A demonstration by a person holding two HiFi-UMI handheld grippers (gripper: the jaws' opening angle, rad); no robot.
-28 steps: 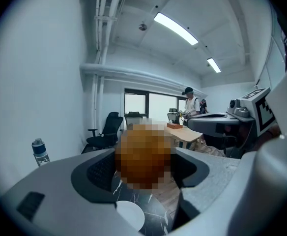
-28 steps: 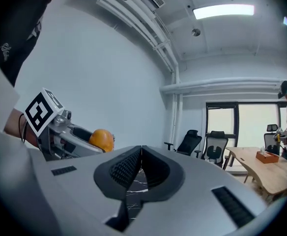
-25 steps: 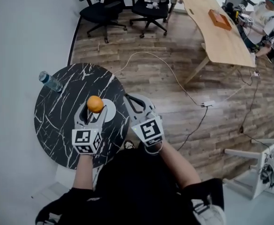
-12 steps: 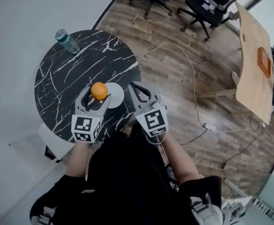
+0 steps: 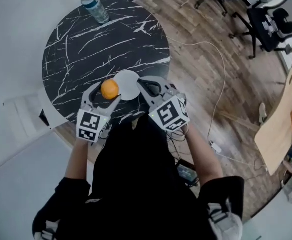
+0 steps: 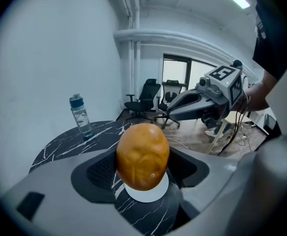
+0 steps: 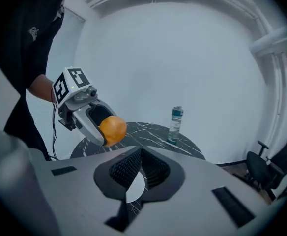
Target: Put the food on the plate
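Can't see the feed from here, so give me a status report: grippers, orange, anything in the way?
Left gripper shut on orange, at left edge of plate. Right gripper shut, empty, by plate. Bottle far across table, path clear.

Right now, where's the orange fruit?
Head view, left of centre: the round orange fruit sits clamped in the left gripper, over the near edge of the round black marbled table, beside the left rim of the small white plate.

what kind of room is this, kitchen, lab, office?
Probably an office or lab workspace, not a kitchen: swivel office chairs, a long wooden desk, and a cable trailing over the wood floor beside a small round marble-pattern table.
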